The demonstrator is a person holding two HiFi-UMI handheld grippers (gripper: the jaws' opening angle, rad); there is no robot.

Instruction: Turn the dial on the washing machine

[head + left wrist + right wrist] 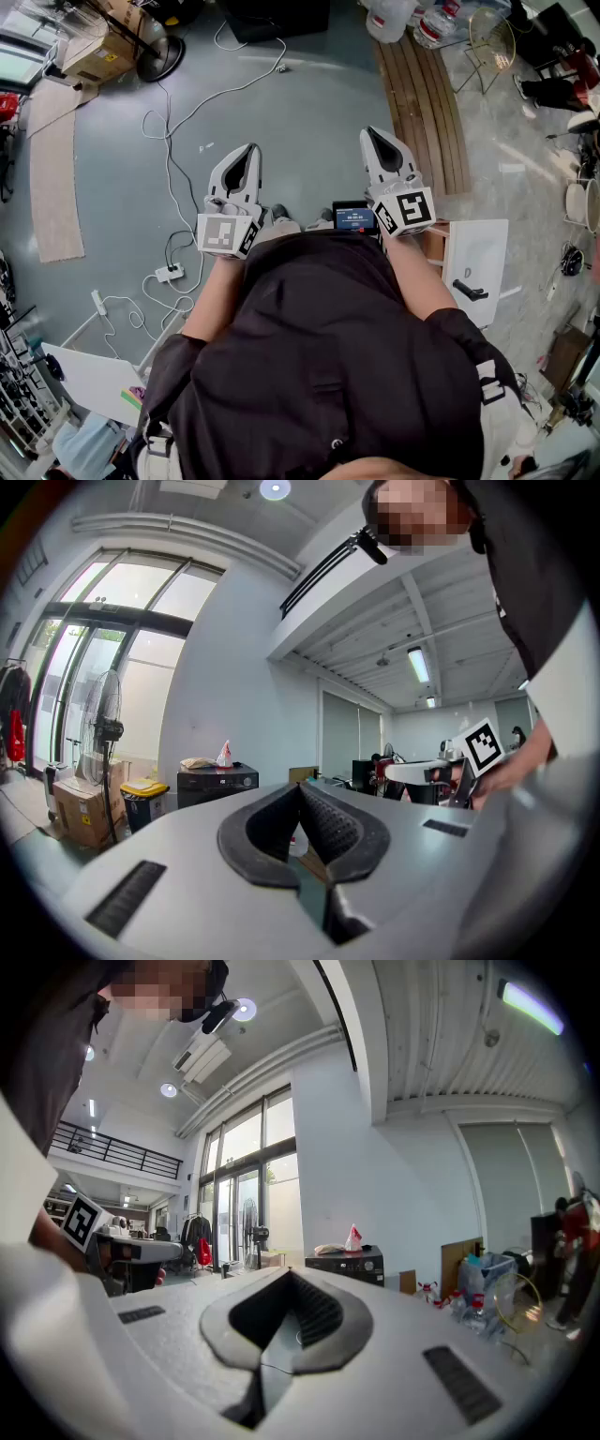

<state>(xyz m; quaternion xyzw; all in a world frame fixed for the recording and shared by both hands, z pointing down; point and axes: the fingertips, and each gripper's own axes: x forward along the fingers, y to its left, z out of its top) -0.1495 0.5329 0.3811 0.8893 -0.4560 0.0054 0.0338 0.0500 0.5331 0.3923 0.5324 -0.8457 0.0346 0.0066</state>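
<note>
Person's dark-clad torso (328, 375) filled the near part of the head view, w/ left gripper (247, 155) and right gripper (370, 139) held out over the grey floor (309, 103), both pinched together on nothing. Left gripper view showed a black appliance, prob. the washing machine (217, 780), well apart by the far wall, so the job at hand was approx. the approach: walk up square to its front. Right gripper view gave the same, a round spot (365, 1266) maybe the dial, so the jaws would need parting to straddle it before turning about its axis.
</note>
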